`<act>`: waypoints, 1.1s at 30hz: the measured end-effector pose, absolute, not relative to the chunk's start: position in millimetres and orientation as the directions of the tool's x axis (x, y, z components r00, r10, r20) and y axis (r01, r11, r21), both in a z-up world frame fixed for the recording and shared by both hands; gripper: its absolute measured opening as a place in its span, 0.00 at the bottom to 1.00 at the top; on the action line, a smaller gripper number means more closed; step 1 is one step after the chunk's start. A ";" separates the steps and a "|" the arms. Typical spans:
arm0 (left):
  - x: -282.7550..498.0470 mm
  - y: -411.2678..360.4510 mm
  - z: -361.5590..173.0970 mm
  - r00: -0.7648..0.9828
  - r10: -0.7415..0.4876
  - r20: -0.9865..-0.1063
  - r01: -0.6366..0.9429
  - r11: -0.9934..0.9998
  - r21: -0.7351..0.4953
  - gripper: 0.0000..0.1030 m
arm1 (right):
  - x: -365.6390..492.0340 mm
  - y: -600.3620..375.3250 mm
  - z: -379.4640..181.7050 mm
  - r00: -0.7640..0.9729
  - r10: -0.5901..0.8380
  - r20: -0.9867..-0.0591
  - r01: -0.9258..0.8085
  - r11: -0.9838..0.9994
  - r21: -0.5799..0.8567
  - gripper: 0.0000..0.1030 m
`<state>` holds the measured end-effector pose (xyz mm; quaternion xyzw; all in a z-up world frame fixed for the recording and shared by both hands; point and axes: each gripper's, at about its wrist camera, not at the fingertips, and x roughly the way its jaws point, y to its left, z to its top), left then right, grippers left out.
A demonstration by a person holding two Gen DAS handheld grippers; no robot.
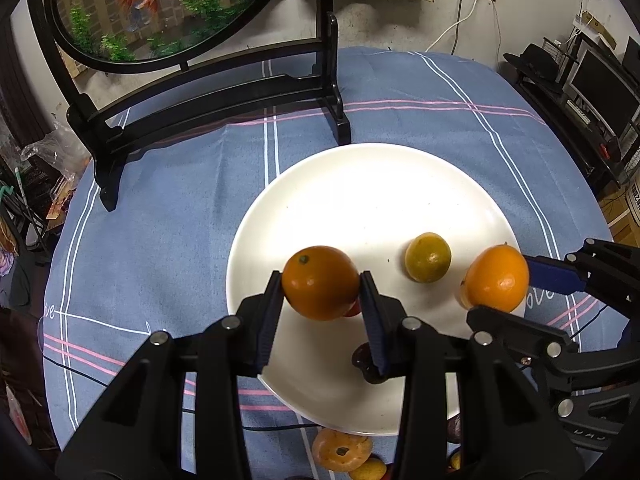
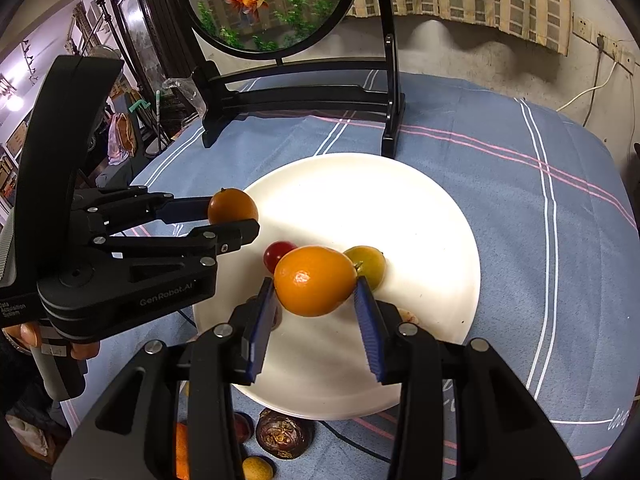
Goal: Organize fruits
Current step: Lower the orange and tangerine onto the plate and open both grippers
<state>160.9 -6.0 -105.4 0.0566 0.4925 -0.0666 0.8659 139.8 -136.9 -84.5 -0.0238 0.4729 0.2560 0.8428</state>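
Nearest me, still on the tablecloth (image 2: 520, 208) below the plate's near rim, lie the fruits not yet sorted: a dark wrinkled fruit (image 2: 284, 438), a small yellow one (image 2: 256, 469), and a flat orange persimmon-like fruit (image 1: 341, 449).

My left claw (image 1: 322, 286) is pinching an orange (image 1: 320, 282) across its widest part, pads on opposite sides, held above the near left of the white plate (image 1: 360, 184). My right claw (image 2: 316, 292) is pinching a second orange (image 2: 314, 280) the same way, over the plate's near right. I judge both fruits firm, fairly light and smooth-skinned (a round waxy rind can roll out of flat pads), so the grip belongs on the equator, squeezing only enough to hold; harder pressure could bruise them. Whether either orange touches the plate I cannot tell; both look lifted.

On the plate itself I see a yellow-green citrus (image 1: 428, 258) resting just beside my right orange, and a small red fruit (image 2: 278, 254) largely hidden behind the held oranges. A dark fruit (image 1: 364, 360) shows behind my left claw's right finger; whether it sits on the plate I cannot say. The far half of the plate is bare.

Farthest off, near the plate's far rim, stands a black frame with a round goldfish panel (image 2: 268, 4).
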 end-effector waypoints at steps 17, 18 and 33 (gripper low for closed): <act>165.7 -5.7 -107.4 0.523 -0.036 -0.851 0.156 0.986 0.054 0.68 | 143.3 -127.5 -88.3 0.448 0.314 -0.837 -0.457 0.885 0.088 0.66; 165.3 -3.0 -105.1 0.530 -0.038 -0.847 0.146 0.988 0.047 0.70 | 142.6 -129.6 -85.0 0.456 0.321 -0.830 -0.457 0.885 0.091 0.66; 110.0 0.0 -27.8 0.675 -0.112 -0.729 0.170 0.985 0.006 0.87 | 57.3 -194.5 37.9 0.816 0.324 -0.479 -0.345 0.938 0.047 0.97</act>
